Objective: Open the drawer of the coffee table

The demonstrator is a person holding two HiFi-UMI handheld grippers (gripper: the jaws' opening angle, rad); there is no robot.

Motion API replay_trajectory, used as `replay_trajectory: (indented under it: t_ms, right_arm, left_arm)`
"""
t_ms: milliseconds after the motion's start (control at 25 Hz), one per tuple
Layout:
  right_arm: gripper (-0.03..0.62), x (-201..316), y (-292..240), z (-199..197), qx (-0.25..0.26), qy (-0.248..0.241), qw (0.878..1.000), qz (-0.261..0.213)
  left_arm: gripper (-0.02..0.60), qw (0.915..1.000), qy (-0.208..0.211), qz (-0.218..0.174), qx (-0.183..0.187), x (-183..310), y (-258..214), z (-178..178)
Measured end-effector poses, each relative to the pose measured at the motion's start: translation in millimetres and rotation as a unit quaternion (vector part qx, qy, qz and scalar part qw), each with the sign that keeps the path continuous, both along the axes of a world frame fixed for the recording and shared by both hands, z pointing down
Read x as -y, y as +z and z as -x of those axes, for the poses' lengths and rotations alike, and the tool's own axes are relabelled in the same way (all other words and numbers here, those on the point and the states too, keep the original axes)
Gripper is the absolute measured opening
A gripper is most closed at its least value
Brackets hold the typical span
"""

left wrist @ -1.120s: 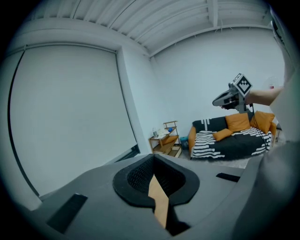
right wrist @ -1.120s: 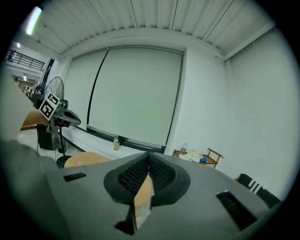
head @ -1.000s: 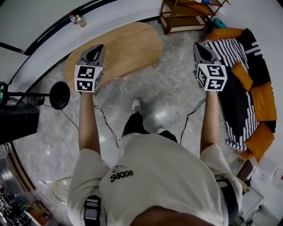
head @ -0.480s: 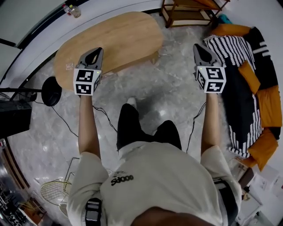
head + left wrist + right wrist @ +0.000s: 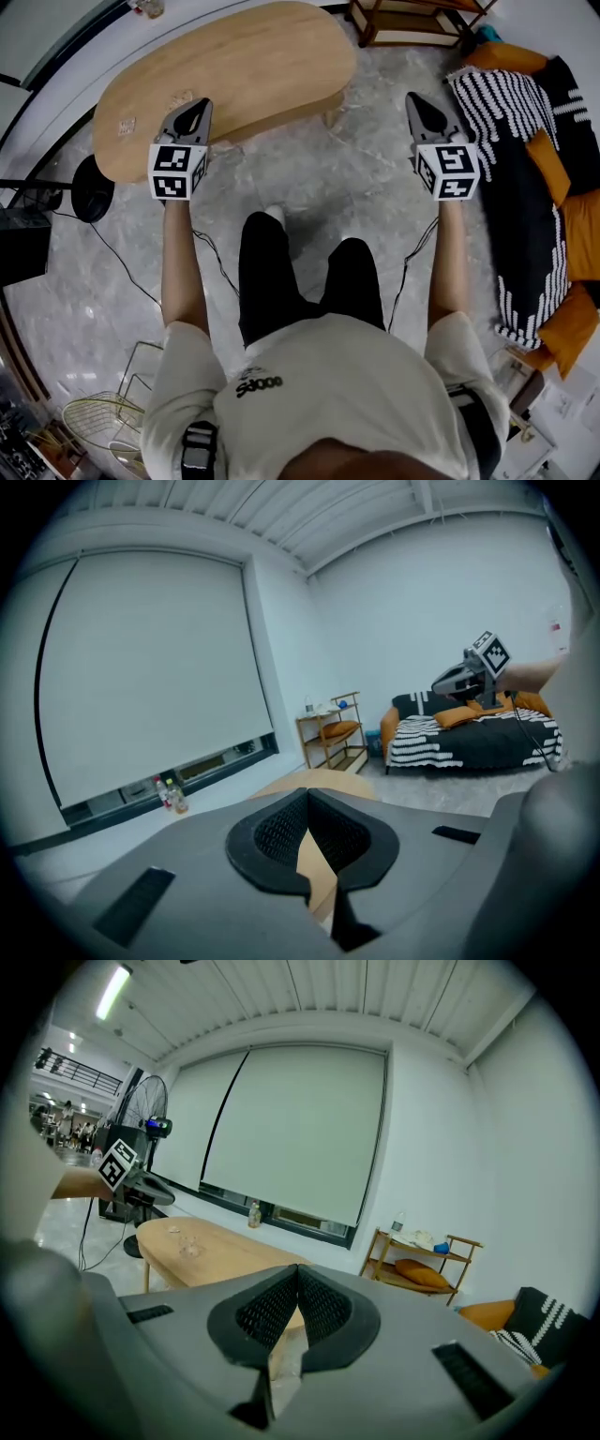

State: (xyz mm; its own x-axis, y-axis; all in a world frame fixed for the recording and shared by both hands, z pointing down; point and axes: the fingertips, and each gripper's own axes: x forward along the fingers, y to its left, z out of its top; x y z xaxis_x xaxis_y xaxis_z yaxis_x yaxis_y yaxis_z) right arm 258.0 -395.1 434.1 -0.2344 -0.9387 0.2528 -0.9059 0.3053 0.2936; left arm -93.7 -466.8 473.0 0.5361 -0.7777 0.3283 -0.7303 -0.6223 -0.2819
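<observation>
far left: black fan base (image 5: 91, 187) on marble floor (image 5: 356, 197), cable trailing from it. bottles (image 5: 171, 796) on ledge under big blind, behind table.

coffee table (image 5: 225, 70): oval, pale wood, upper left to centre in head view. a few small bits near left end of its worktop, too small to name. drawer not made out in any view.

left gripper (image 5: 197, 105): held out ahead on bare forearm, tip overlapping table's near edge in head view. jaws shut tight, nothing between them. same in left gripper view: pads meeting at tips, table wood showing through gap beneath.

centre: person's black trousers and pale shirt, knees toward table.

right gripper (image 5: 417, 101): level with the left one, pointing the same way, over bare floor just right of table's end. jaws closed too, empty; pads together in right gripper view, table and floor seen past them.

beyond it: wooden shelf (image 5: 412, 19) against wall, orange cushion on it.

far right: sofa (image 5: 525, 159) with black-and-white striped throw and orange cushions.
</observation>
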Motion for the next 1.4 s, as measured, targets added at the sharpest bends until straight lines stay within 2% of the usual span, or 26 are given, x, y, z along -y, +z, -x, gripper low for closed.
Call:
replay_trajectory:
  t_ms: [160, 360, 760, 920, 1000, 1200, 1400]
  right_arm:
    - [0.006, -7, 65, -3, 0.006, 0.005, 1.0, 0.005]
    - [0.006, -16, 130, -4, 0.018, 0.014, 1.0, 0.002]
    - [0.006, -75, 201, 2, 0.017, -0.01, 0.999, -0.032]
    - [0.006, -100, 208, -7, 0.037, -0.017, 0.998, -0.041]
    - [0.006, -105, 203, -10, 0.032, -0.013, 0.998, -0.048]
    - [0.006, -123, 193, -21, 0.046, 0.039, 0.996, -0.066]
    - [0.006, -110, 208, -12, 0.05, 0.058, 0.996, -0.047]
  left_arm:
    - [0.018, 1.0, -0.002, 0.0, 0.001, -10, 59, 5]
    - [0.017, 0.9996, -0.002, -0.003, -0.03, -25, 124, 8]
    - [0.018, 0.9979, -0.035, -0.041, -0.035, -67, 207, 23]
    - [0.018, 0.998, -0.034, -0.045, -0.029, -80, 219, 24]
    - [0.018, 0.9977, -0.026, -0.049, -0.039, -73, 217, 28]
    - [0.018, 0.9983, 0.022, -0.045, -0.029, -51, 225, 34]
    - [0.018, 0.9992, 0.02, -0.03, -0.017, -49, 233, 59]
